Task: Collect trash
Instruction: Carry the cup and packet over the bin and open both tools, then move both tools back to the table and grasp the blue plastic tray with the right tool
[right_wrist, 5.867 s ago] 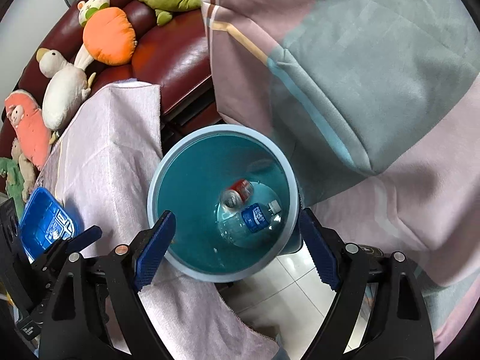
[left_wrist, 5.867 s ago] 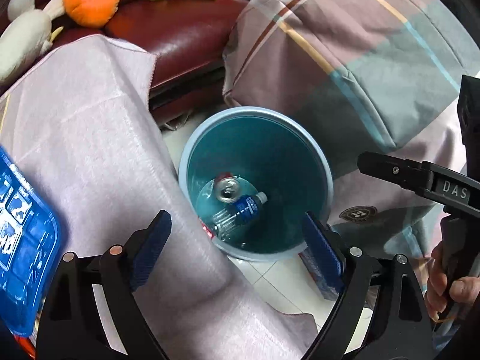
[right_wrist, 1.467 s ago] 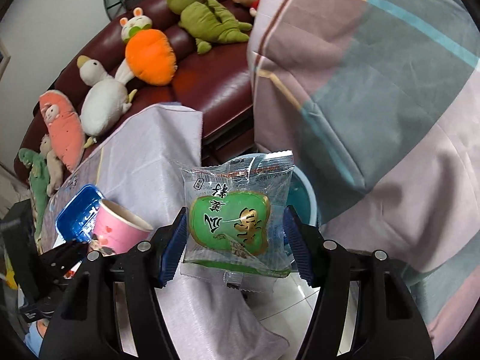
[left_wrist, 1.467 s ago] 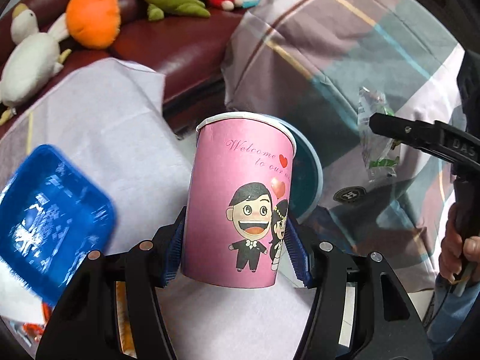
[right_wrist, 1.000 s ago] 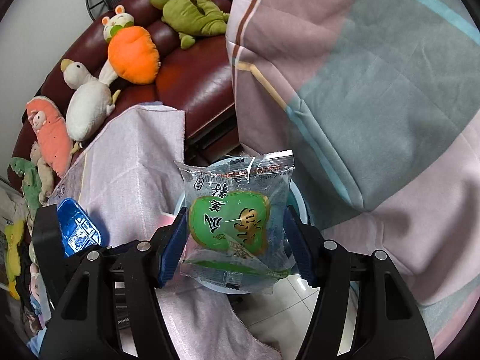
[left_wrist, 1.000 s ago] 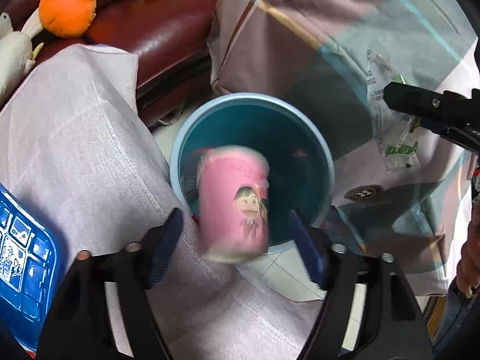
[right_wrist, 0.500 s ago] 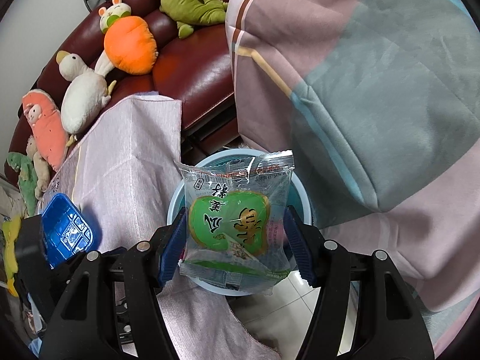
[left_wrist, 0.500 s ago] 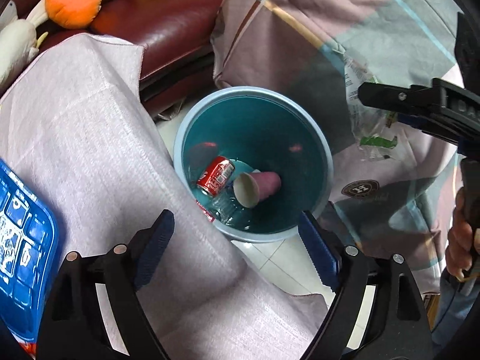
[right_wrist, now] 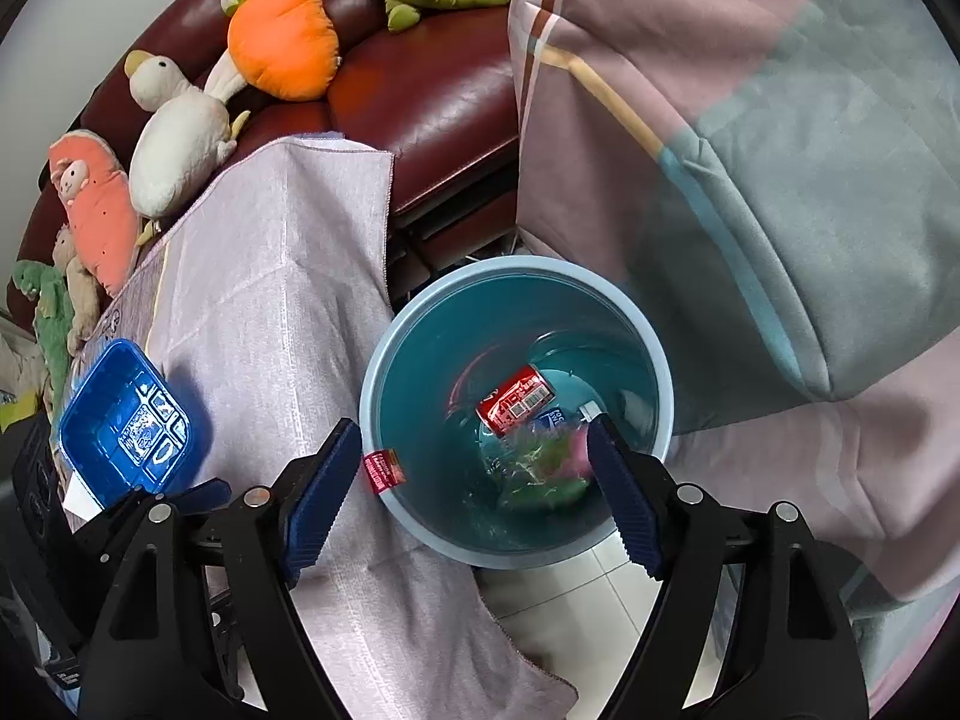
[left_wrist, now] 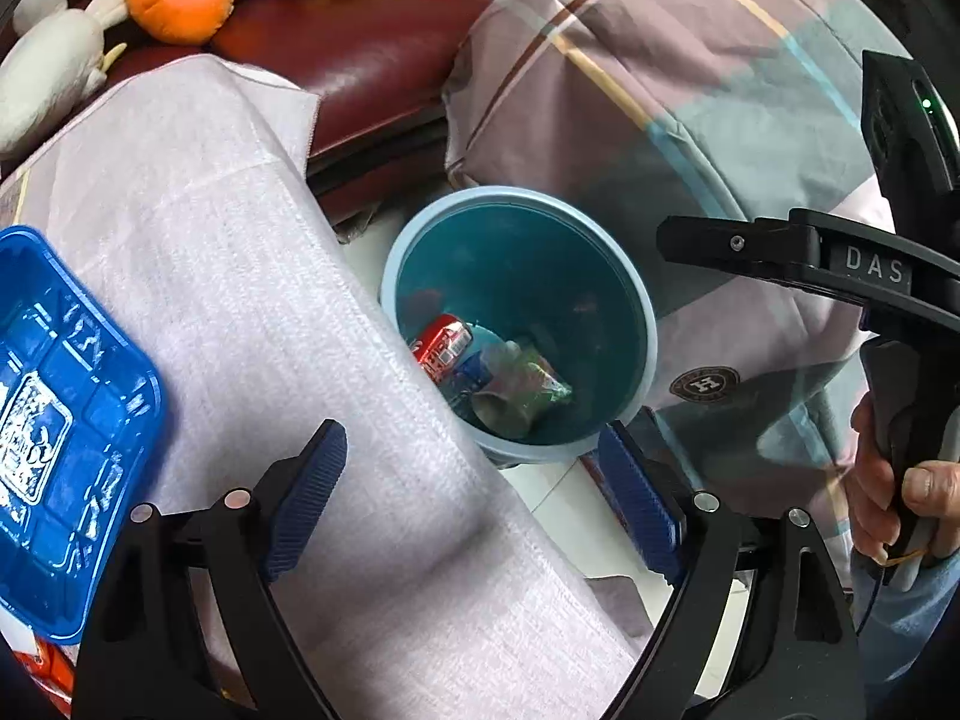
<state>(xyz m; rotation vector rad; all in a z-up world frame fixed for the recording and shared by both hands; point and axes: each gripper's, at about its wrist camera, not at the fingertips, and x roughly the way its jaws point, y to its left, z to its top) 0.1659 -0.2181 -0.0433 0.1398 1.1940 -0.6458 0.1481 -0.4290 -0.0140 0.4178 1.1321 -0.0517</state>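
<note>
Hovering above the light-blue bin on the tiled floor, both claws are spread wide and hold nothing — the left claw hangs over the cloth-covered worktop at the bin's edge, the right claw almost directly over the bin's mouth. Inside the bin lie a red soda can, a green snack wrapper, something pink that looks like a cup, though it is blurred, and a blue-labelled bottle partly buried beneath them. So a good share of the collecting appears done: several pieces of trash are already in the bin. What is left is harder to judge — a blue plastic tray sits on the worktop, and a scrap of red and orange packaging peeks out under it in the left wrist view; either may count as trash. No other loose litter shows on the visible cloth. The plush toys on the leather sofa look like belongings, not rubbish.
</note>
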